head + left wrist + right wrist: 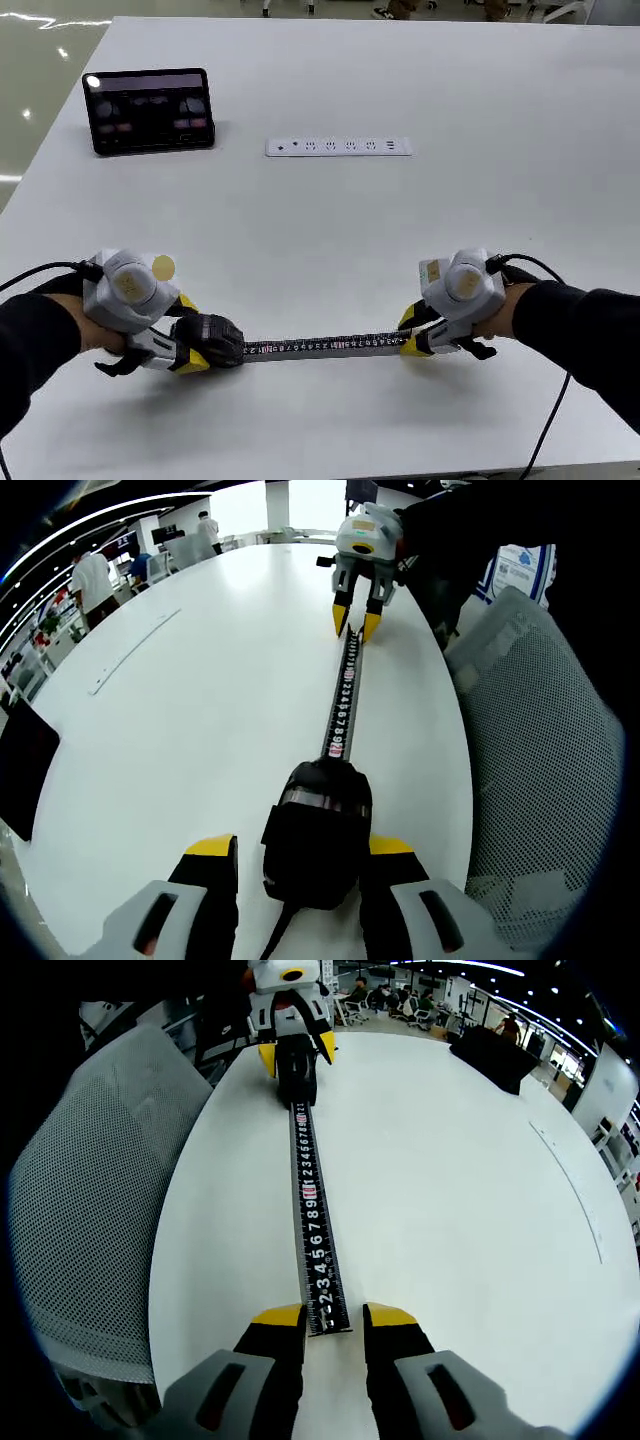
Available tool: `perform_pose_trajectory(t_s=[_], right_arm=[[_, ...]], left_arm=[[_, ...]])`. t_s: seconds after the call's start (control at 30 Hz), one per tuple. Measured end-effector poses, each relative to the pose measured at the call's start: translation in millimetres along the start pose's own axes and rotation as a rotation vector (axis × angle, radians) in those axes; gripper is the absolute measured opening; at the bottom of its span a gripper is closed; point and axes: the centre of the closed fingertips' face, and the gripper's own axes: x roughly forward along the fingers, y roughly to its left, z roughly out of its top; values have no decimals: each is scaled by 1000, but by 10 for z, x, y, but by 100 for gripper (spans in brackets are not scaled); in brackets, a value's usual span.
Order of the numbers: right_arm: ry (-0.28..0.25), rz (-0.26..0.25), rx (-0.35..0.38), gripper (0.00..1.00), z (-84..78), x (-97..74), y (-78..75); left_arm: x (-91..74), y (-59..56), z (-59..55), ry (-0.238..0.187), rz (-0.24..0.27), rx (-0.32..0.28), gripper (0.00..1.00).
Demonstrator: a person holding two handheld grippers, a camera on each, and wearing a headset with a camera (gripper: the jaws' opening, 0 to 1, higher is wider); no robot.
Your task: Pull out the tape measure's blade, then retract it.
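Note:
A black tape measure case [212, 340] lies on the white table [330, 230] at the front left, and my left gripper [195, 345] is shut on it. In the left gripper view the case [318, 830] sits between the yellow-tipped fingers [210, 848]. The dark blade [320, 347] with its printed numbers stretches flat along the table to the right. My right gripper [407, 335] holds its far end. The right gripper view has the blade's tip [326, 1315] between the yellow fingertips [280, 1317], with the blade [310, 1190] running away to the case [295, 1070].
A dark tablet [150, 108] stands at the back left. A white power strip [338, 147] lies mid-table. The table's front edge runs just below both grippers. A grey mesh chair [540, 760] stands beside that edge. People stand in the room's background.

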Motion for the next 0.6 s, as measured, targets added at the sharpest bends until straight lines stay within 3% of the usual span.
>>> perform_pose_trajectory(t_s=[0.03, 0.07, 0.1, 0.17, 0.23, 0.27, 0.33, 0.43, 0.6], right_arm=[[-11, -22, 19, 23, 25, -24, -35], [-36, -60, 39, 26, 68, -67, -92], [-55, -83, 47, 31, 95, -103, -123], [-96, -128, 77, 37, 131, -199, -164], [-123, -170, 99, 42, 132, -296, -184], [-140, -199, 111, 45, 117, -363, -190], [-158, -235, 142, 51, 52, -463, -170], [-184, -285, 186, 63, -38, -608, -116], [-235, -388, 273, 74, -186, -888, -34]], left_arm=[[-20, 31, -30, 4, 17, -20, 46], [-61, 133, -39, -13, 85, -31, 52], [-99, 180, -57, -21, 122, -53, 57], [-187, 204, -125, -35, 152, -159, 64], [-267, 294, -116, -103, 211, -194, 77], [-313, 280, -151, -128, 213, -249, 88], [-407, 284, -162, -202, 216, -325, 99], [-573, 309, -214, -277, 261, -345, 100], [-783, 271, -373, -317, 315, -333, 100]])
